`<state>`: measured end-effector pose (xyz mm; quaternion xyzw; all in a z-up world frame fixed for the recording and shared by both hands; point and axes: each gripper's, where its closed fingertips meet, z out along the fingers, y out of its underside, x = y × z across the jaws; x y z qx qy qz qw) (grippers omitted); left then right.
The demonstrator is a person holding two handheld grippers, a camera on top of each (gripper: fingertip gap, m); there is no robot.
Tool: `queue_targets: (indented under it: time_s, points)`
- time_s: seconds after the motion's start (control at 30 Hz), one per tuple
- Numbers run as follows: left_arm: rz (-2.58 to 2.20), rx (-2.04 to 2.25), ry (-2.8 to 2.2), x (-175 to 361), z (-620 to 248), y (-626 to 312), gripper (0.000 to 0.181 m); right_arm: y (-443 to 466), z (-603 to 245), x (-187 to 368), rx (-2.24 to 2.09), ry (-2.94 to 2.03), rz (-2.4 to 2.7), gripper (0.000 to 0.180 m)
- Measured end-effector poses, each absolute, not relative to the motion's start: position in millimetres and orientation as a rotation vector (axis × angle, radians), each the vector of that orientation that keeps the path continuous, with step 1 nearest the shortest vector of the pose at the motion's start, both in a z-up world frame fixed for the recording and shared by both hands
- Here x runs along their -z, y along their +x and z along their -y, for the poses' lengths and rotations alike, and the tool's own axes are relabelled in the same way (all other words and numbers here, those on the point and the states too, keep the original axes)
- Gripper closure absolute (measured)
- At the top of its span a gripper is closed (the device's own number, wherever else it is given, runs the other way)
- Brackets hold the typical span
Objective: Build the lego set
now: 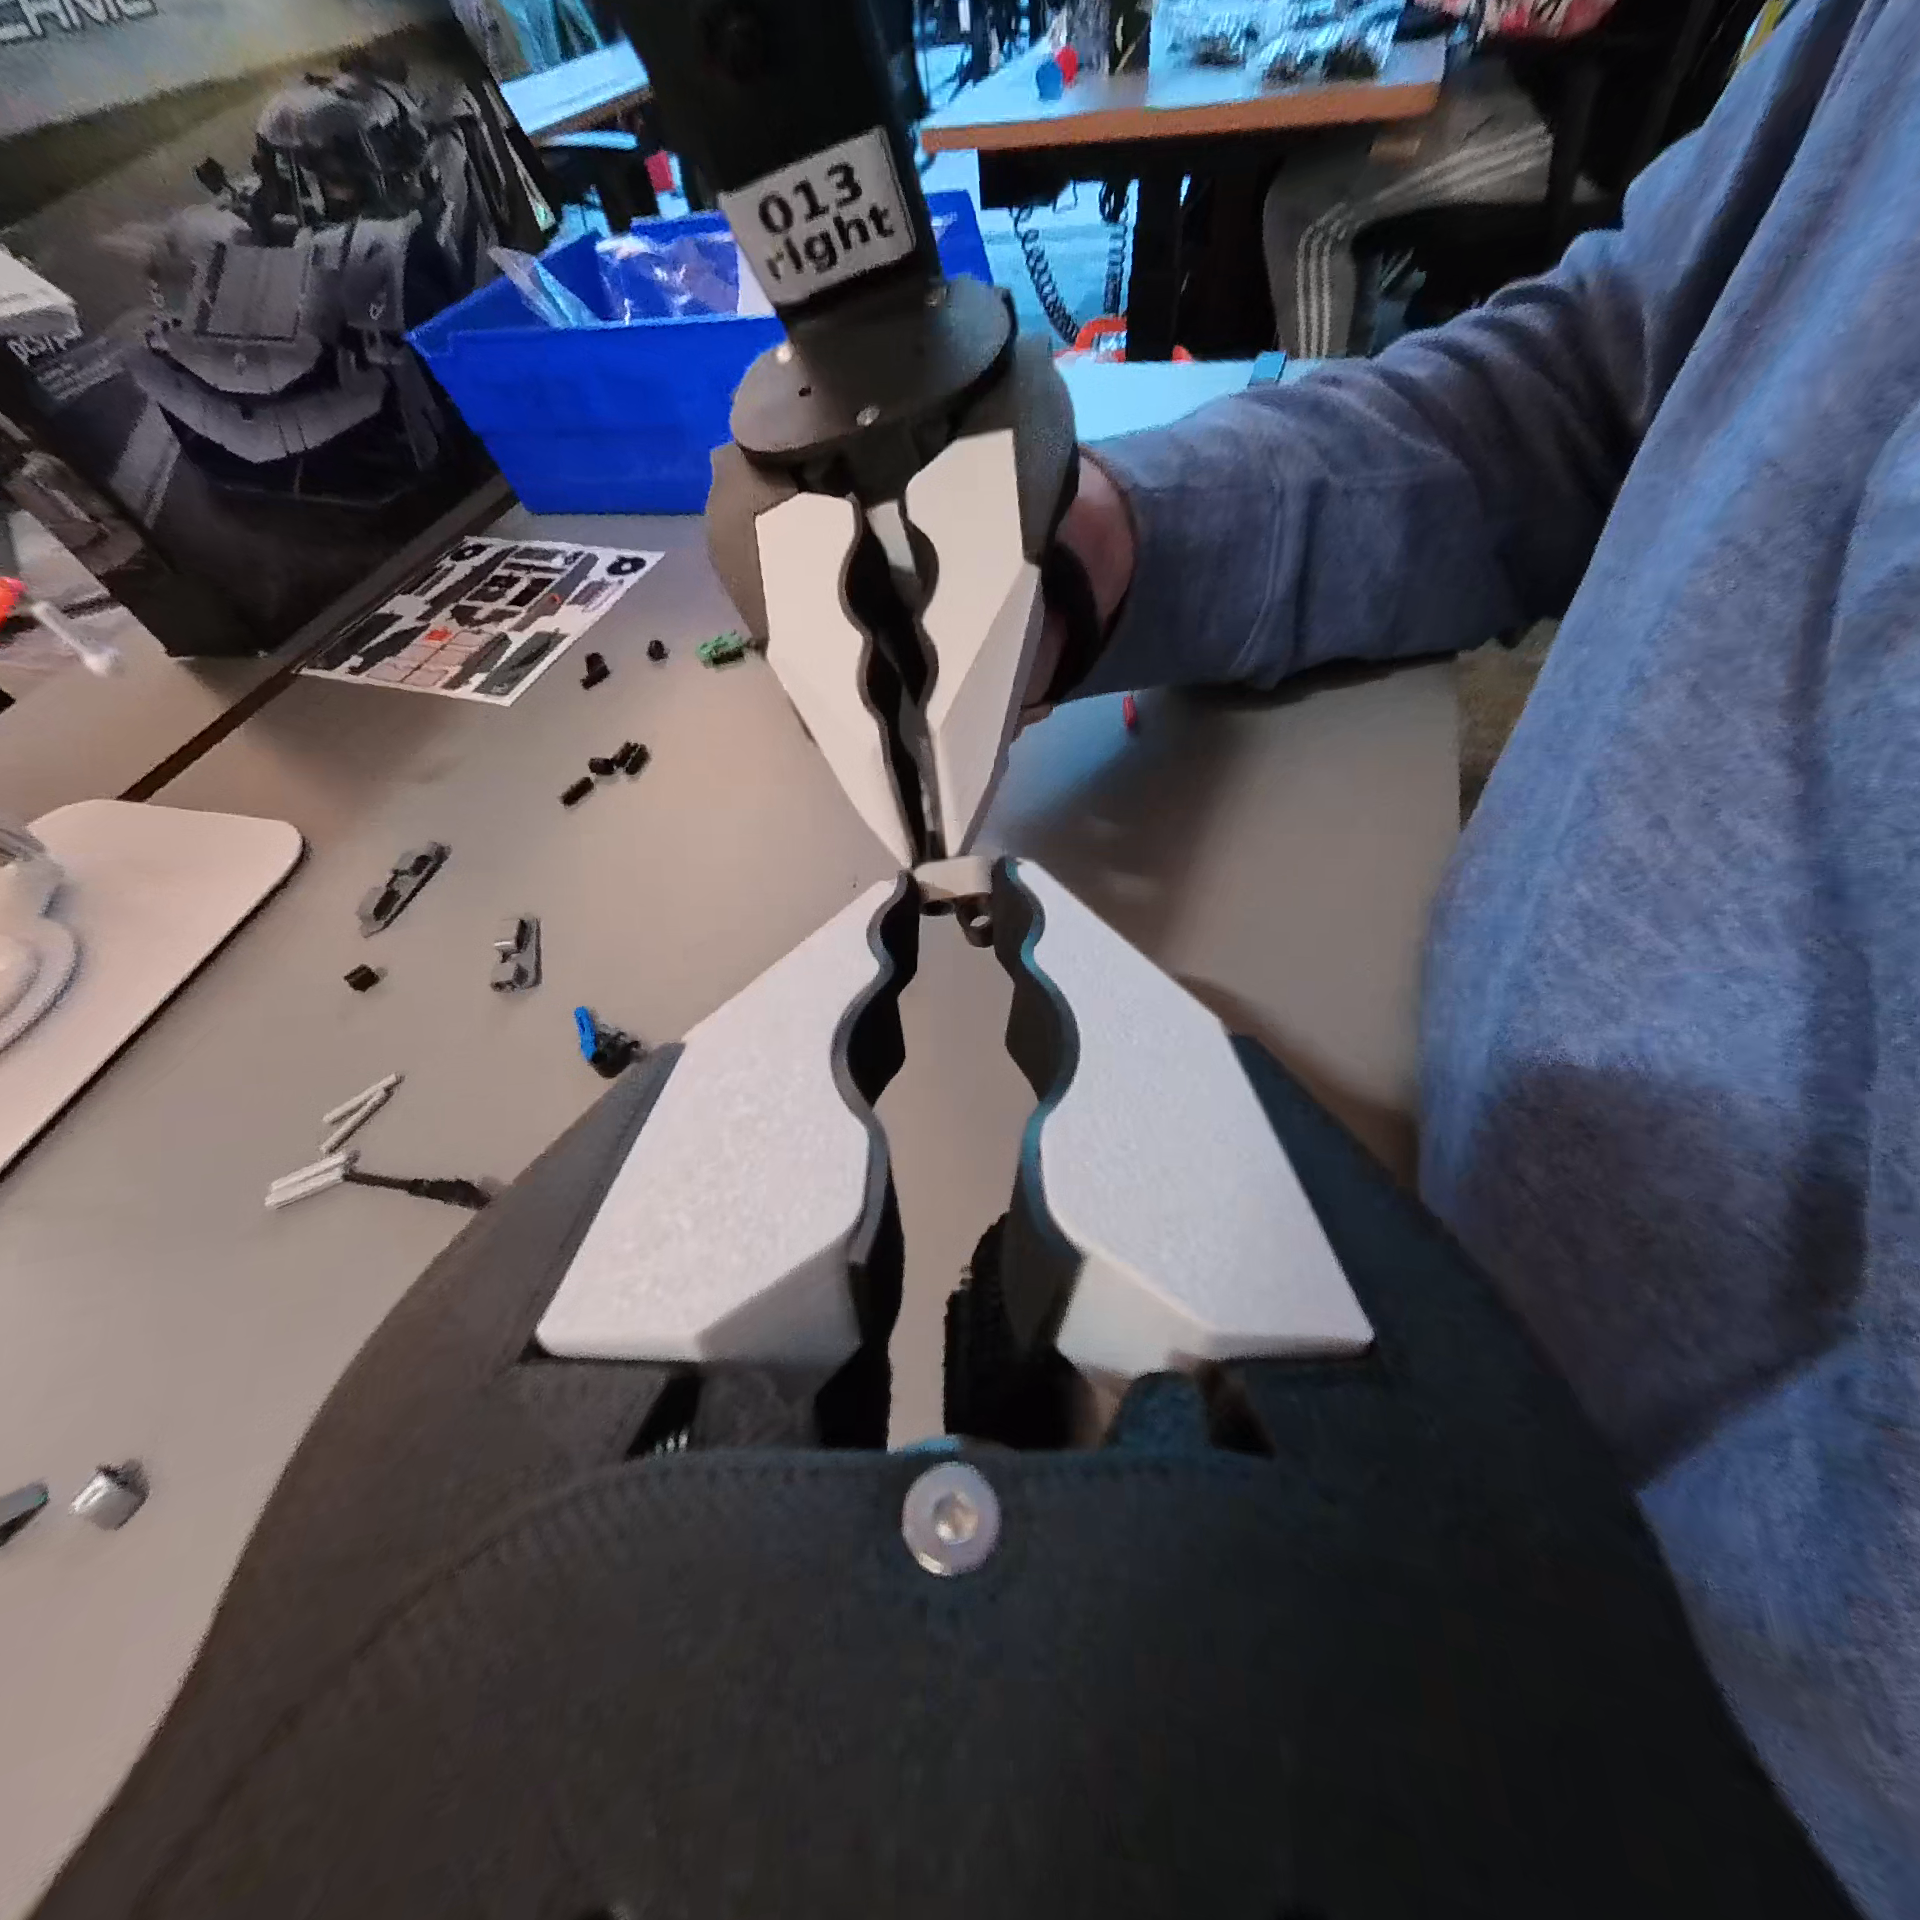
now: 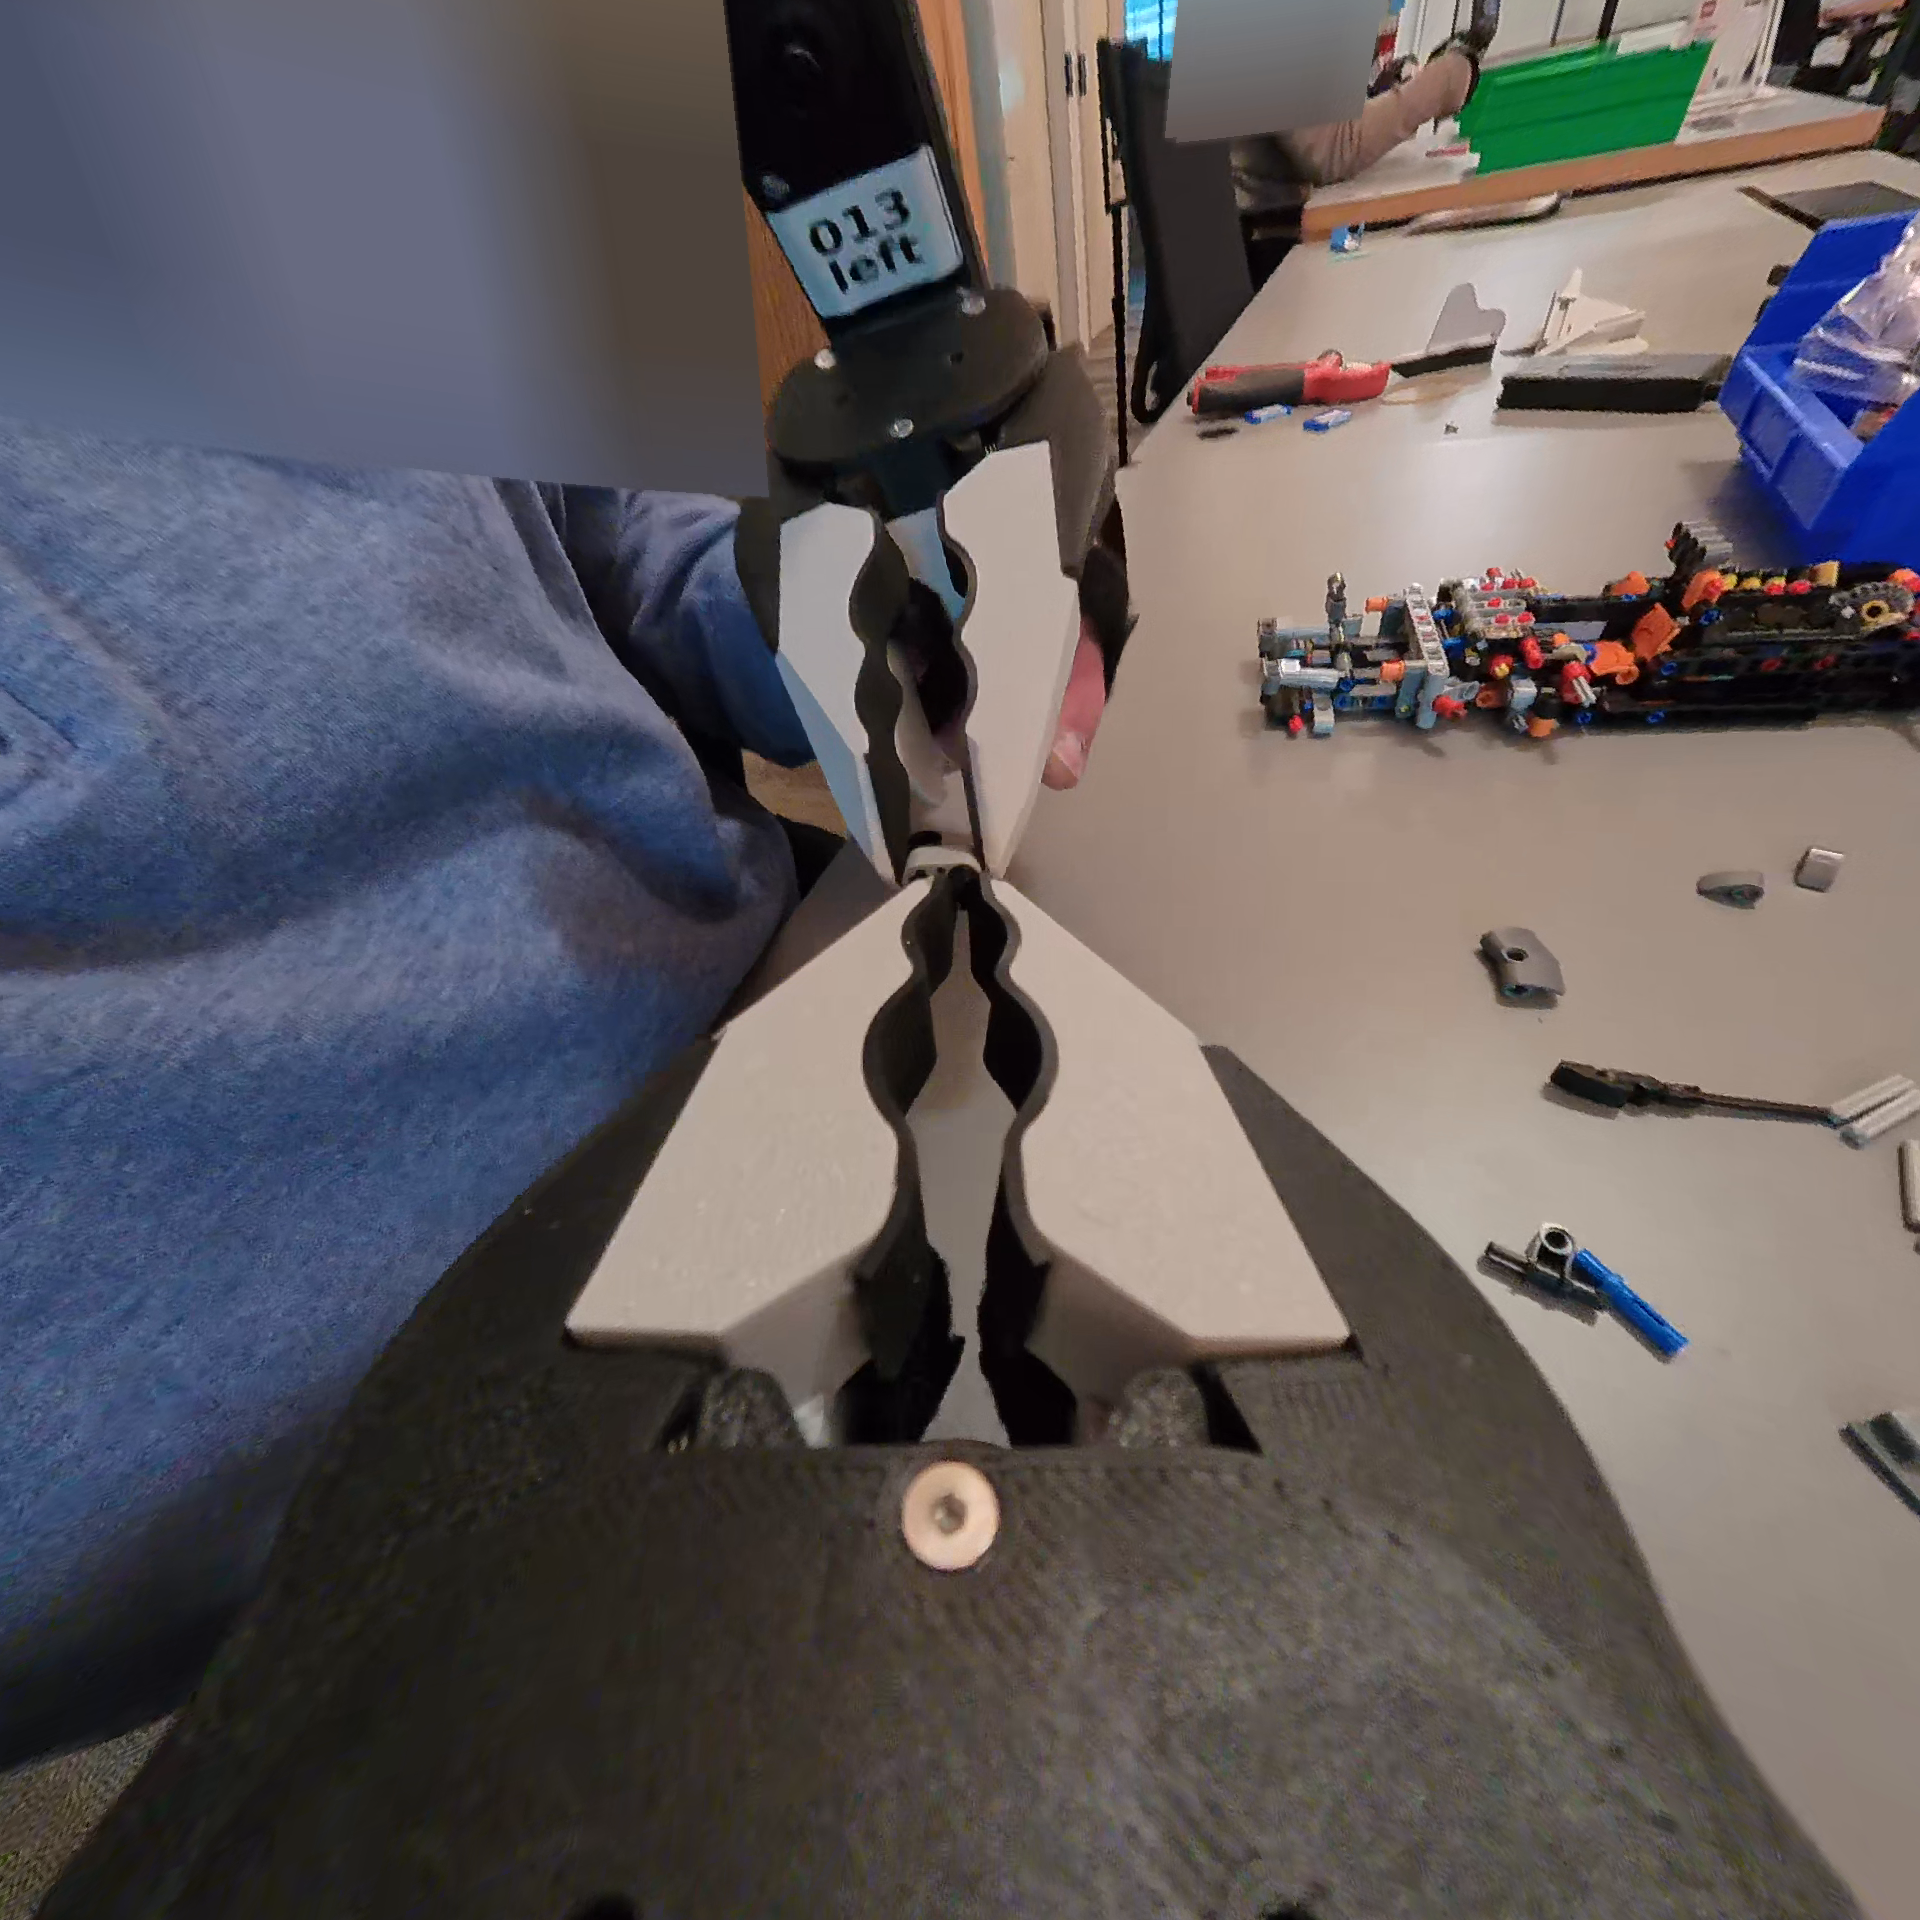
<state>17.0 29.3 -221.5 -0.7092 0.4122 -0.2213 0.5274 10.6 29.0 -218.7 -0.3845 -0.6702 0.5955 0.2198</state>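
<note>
Here the two tools meet tip to tip in the air just off the near edge of the grey desk (image 2: pixel 1351 935), in front of the person's blue sweater (image 1: pixel 1714 935). The left tool (image 1: pixel 954 894) is clenched on a small light-grey plastic lego connector piece (image 1: pixel 951 883), pinched crosswise at the very ends of its white fingers. The right tool (image 2: pixel 951 878) has its tips drawn nearly together on something small and dark right against that connector; what it is cannot be made out, so whether it truly grips is unclear. The step looks like mating a pin or axle into the connector's hole. To do it well, keep the left tool steady as the anchor, line the dark part up squarely with the hole before pushing, and press straight along the axis so the piece does not twist out of the narrow pinch. The long multicoloured lego chassis assembly (image 2: pixel 1590 655) lies well apart toward the desk's far right side, and loose black pins (image 1: pixel 613 769) lie scattered mid-desk
</note>
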Motion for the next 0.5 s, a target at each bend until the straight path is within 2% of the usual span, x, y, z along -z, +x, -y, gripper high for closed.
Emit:
queue_targets:
  time_s: [0.5]
  points:
    - [-0.931,0.638,-1.747,219.3,-37.9,14.6,0.168,8.3,-38.4,215.5,-1.499,-1.111,1.845,0.177]
